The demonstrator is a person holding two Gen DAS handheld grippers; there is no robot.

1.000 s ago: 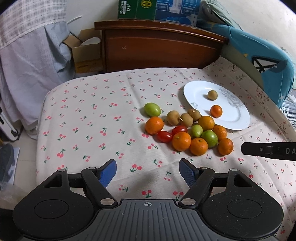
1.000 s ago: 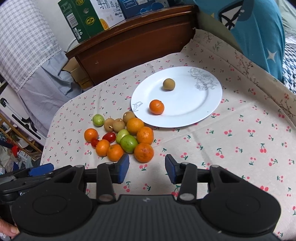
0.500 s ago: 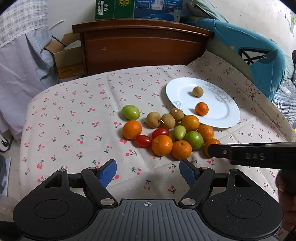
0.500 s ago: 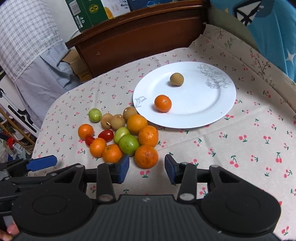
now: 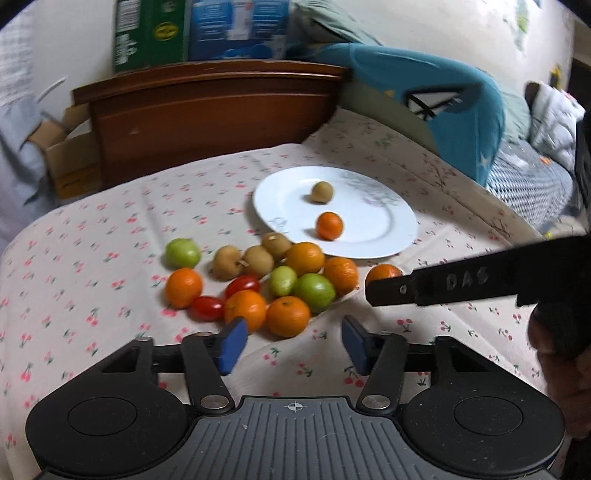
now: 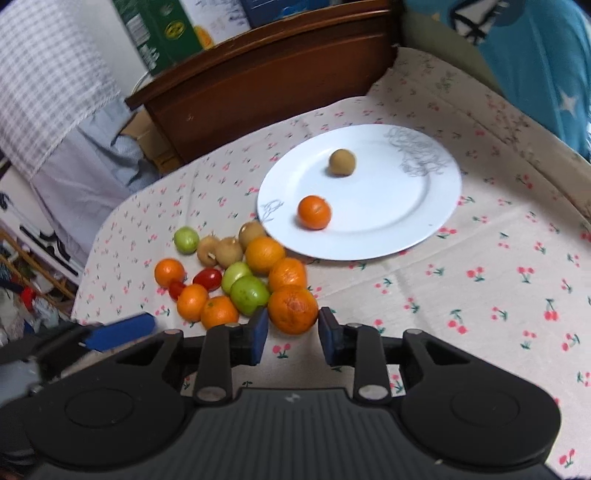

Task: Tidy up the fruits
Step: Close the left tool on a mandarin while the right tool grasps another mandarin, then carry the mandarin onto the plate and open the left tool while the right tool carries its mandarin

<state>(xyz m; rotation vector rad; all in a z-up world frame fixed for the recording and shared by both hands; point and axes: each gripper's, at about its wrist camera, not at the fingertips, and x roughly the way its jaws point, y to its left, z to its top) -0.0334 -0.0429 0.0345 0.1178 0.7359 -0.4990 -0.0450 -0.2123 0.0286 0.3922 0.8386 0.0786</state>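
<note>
A white plate (image 6: 436, 221) rests on a cherry-print cloth (image 6: 480, 295), and it serves here as the landmark. Only two fruits lie on the plate: a small orange (image 6: 314, 212) near its front left edge and a brown round fruit (image 6: 342, 162) behind that. The rest make a loose pile (image 6: 240, 273) on the cloth just off the plate's front left rim: oranges, green fruits, brown ones and two small red tomatoes. Sorting seems barely begun, with most of the pile left to move.

The right gripper (image 6: 291, 332) is closing on the big orange (image 6: 292, 311) at the pile's near corner, the fruit closest to it and a little in front of the plate. The orange sits between the two blue pads; they look right at its sides, though firm contact cannot be confirmed, and the fruit seems to rest on the cloth, not yet lifted.

The left gripper (image 5: 291, 341) is also closing, with nothing between its pads; it hovers at the pile's near edge, farther from the plate, an orange (image 5: 288, 316) just ahead of it.

Writing: the letters "DAS" show on the right gripper's black arm (image 5: 465, 277) in the left wrist view. A green carton (image 6: 166, 33) stands on the wooden headboard (image 6: 277, 85) behind the plate; its print is too blurred to read.
</note>
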